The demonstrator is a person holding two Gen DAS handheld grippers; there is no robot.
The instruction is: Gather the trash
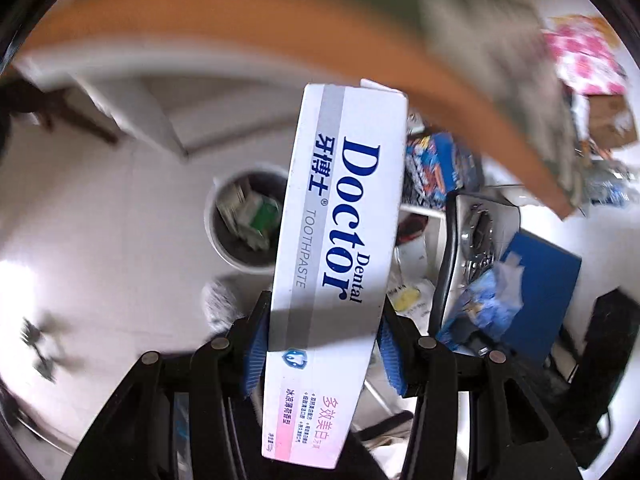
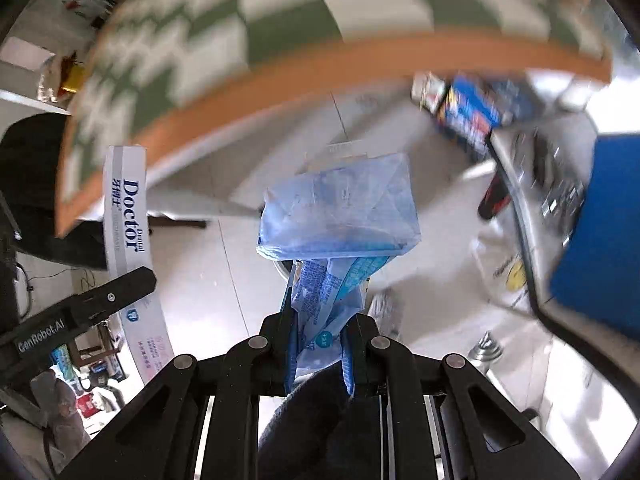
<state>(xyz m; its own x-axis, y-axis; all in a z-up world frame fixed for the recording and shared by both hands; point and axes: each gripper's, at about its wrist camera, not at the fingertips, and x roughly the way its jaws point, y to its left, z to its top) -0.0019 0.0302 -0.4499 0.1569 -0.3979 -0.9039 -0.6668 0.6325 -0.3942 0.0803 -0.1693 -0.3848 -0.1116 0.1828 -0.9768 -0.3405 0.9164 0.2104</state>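
— Gripping what, on the left?
— Left gripper: fingers clamped on a white Dental Doctor toothpaste box, box pointing toward twelve o'clock. Round waste bin on the floor at ten o'clock of it, partly filled.
— Right?
— Right gripper: fingers closed on a crumpled pale-blue plastic wrapper. Worktop edge blurred above.
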